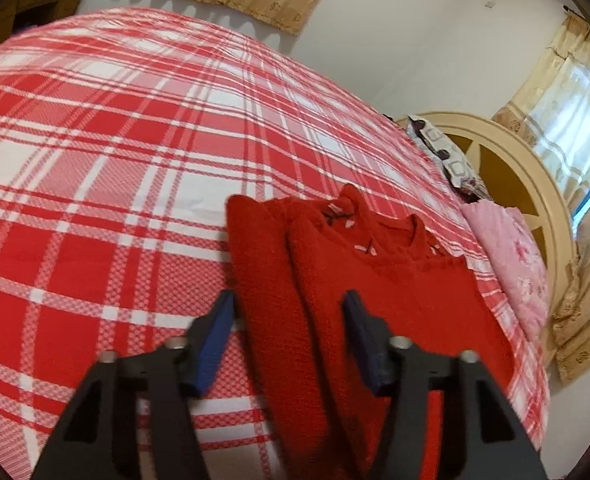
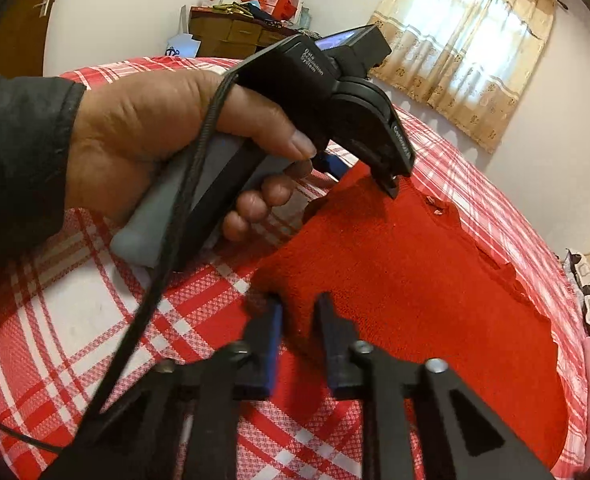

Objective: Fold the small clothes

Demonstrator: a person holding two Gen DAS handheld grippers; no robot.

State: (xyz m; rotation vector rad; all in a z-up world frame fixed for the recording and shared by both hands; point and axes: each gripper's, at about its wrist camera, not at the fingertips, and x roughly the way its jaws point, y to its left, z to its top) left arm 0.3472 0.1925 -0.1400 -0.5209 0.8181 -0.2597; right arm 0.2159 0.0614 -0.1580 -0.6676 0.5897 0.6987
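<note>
Red knit sweater (image 1: 375, 280) lies flat on the red-and-white plaid bedspread (image 1: 95, 160), collar end toward the cream headboard (image 1: 515, 168), hem end toward the person. It sits on the headboard side of the bed, just short of the pink floral pillow (image 1: 511, 256).

Left gripper (image 1: 289, 304): jaws partly spread, straddling the folded-over side strip of the sweater, blue pads either side of the fabric; no squeeze visible, so not gripping yet. Right gripper (image 2: 299, 308): jaws nearly pressed together at the sweater's near corner, on the side away from the headboard. Looks like a pinch on the edge of the knit, but the tips are blurred, so the bite can't be confirmed from the right wrist view. A hand (image 2: 167, 140) holds the left tool, seen from the right wrist camera, with a black cable hanging off it.

Step in hand, my read: grab the hem edge at two points to fold it up toward the collar. To do it well:
- close left fully on all layers of the folded strip, not just the top one
- keep both pinches close to the edge, level with each other
- lift low, carry toward the headboard end evenly so the fold line stays straight

Materials: sweater is thick, fuzzy, chunky knit, soft and floppy, small white marks near the collar. Bedspread is thin woven check, slightly textured, could bunch up into a pinch. Gripper bodies hard black plastic, pads blue and flat
</note>
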